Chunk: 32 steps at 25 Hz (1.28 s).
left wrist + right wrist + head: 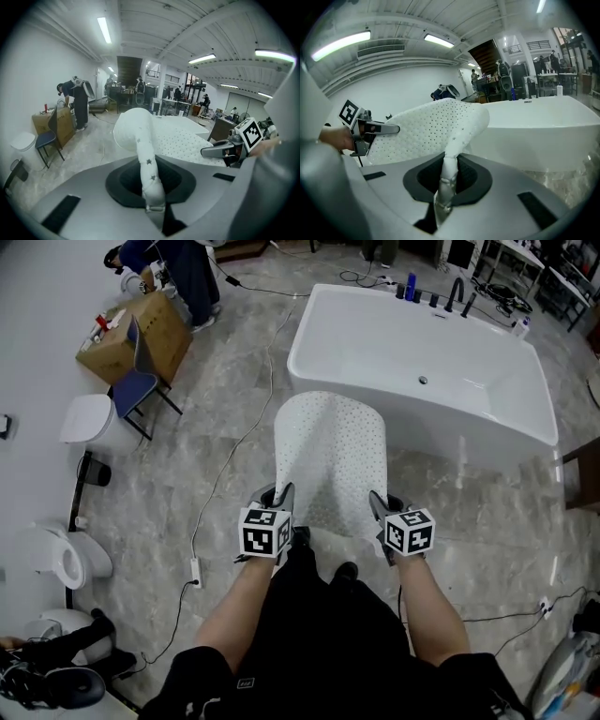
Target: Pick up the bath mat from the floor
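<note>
The white perforated bath mat [330, 457] hangs lifted off the floor, held at its two near corners and drooping away toward the tub. My left gripper [281, 499] is shut on the mat's left corner, which shows pinched in the left gripper view as a white fold [149, 176]. My right gripper [377, 508] is shut on the right corner, seen squeezed between its jaws [446, 180] in the right gripper view. Each gripper appears in the other's view: the right gripper [224, 150] and the left gripper [377, 127].
A white bathtub [469, 409] stands just beyond the mat. A toilet [66, 559] and round white stool [86, 418] line the left wall, with a blue chair [136, 390] and cardboard box [141, 334]. Cables [234, 446] run over the marble floor. A person [178, 268] stands far left.
</note>
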{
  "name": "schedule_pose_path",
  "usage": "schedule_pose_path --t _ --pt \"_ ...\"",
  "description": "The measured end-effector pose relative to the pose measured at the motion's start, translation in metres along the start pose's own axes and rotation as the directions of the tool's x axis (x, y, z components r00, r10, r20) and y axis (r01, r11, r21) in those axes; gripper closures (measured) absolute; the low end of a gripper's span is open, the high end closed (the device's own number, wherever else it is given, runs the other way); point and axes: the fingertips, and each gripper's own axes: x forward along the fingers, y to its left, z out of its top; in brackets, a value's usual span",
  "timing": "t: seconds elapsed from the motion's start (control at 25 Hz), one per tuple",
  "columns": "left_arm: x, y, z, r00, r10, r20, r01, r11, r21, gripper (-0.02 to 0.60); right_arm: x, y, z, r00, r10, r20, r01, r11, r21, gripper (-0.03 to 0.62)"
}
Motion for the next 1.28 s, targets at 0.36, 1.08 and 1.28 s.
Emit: schedule_pose_path --t 0.36,1.08,1.28 --pt "-0.026 -0.008 0.017 1.0 -0.014 0.027 0.015 1.0 -0.01 0.538 -0.029 0.023 0.024 1.0 0.019 0.022 -0.018 1.0 -0.024 0.554" --pt "-0.038 0.085 0.068 0.987 -0.101 0.125 0.102 0.995 -0.007 0.537 0.0 0.079 0.101 0.996 -0.048 0.08 0.053 0.997 -0.057 0.553" --pt "-0.053 0.129 0.093 0.976 -0.095 0.197 0.095 0.995 0.01 0.537 0.028 0.107 0.133 0.988 -0.088 0.124 0.095 0.994 -0.057 0.554"
